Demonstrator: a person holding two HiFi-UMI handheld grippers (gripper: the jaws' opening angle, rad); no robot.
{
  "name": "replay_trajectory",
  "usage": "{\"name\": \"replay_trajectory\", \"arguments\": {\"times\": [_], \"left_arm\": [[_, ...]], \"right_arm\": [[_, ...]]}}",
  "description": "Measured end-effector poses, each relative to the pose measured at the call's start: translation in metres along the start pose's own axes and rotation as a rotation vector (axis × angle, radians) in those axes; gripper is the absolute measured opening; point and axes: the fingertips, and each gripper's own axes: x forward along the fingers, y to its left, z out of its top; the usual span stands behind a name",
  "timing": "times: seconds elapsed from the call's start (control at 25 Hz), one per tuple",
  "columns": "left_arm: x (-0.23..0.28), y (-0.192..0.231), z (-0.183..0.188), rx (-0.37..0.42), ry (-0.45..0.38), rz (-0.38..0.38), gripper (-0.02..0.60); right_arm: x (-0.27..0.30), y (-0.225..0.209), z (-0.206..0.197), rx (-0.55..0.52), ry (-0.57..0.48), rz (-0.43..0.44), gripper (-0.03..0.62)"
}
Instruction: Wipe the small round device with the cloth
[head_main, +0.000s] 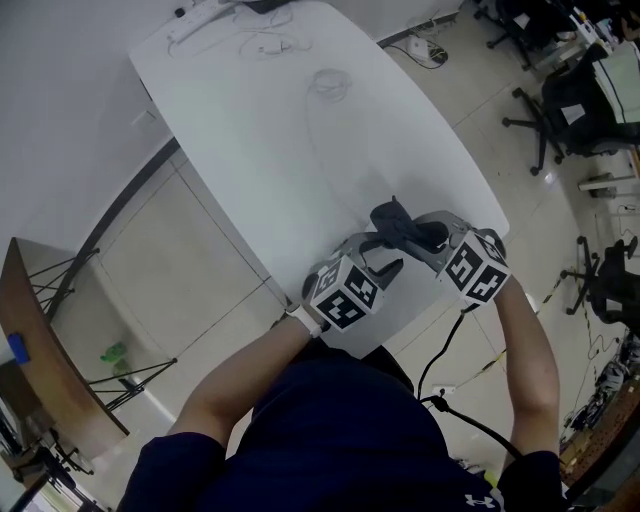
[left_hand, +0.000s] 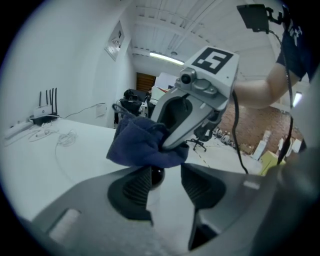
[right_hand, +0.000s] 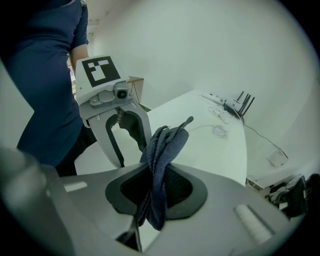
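**The little ball could slip away**

The small, dark, shiny round device (left_hand: 156, 176) sits at the tips of the left gripper (left_hand: 166, 172). It is right by one ribbed black pad (left_hand: 136, 189). The two fingers are spread apart, and a strip of bare white shows between the ball and the other pad. So the ball does not look squeezed. If the cloth pushes on it, I think it could roll or pop out sideways.

The dark blue soft cloth (left_hand: 142, 145) hangs just over the ball and hides its top. I cannot tell if it touches. With the ball half covered, it is hard to see where to rub. The wipe could miss, or knock the ball instead.

The right gripper (right_hand: 160, 170) has its fingers pressed tight on the cloth, which is pinched in a thick, folded bunch. Only a little cloth sticks out past the tips. If the gripper comes down too far, its hard grey tip could hit the ball, not the soft cloth. That could scratch it or shove it away. The bunch could also slide out of the pinch if it is dragged hard.

From the head view, both grippers are over the near end of the white oval table (head_main: 300, 130), close to its edge. The grey tiled floor (head_main: 180, 260) is below. A ball that gets loose here could roll off and fall. A soft, slow rub looks safest.
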Motion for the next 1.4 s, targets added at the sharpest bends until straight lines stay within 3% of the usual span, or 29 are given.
{"name": "replay_trajectory", "arguments": {"times": [0.36, 0.76, 1.12, 1.28, 1.4], "left_arm": [[0.004, -0.004, 0.003, -0.001, -0.015, -0.025, 0.183], [0.002, -0.003, 0.005, -0.034, -0.034, -0.012, 0.172], [0.002, -0.001, 0.004, -0.042, -0.031, -0.005, 0.163], [0.001, 0.000, 0.002, -0.032, -0.023, 0.000, 0.164], [0.000, -0.003, 0.003, -0.022, -0.028, -0.003, 0.166]], "right_arm": [[0.014, -0.032, -0.006, -0.082, 0.085, 0.046, 0.074], [0.062, -0.048, -0.020, -0.120, 0.098, 0.194, 0.074], [0.108, -0.040, -0.047, -0.011, 0.105, 0.294, 0.072], [0.111, -0.045, -0.048, 0.069, 0.084, 0.275, 0.074], [0.090, -0.050, -0.040, 0.044, 0.067, 0.220, 0.074]]}}
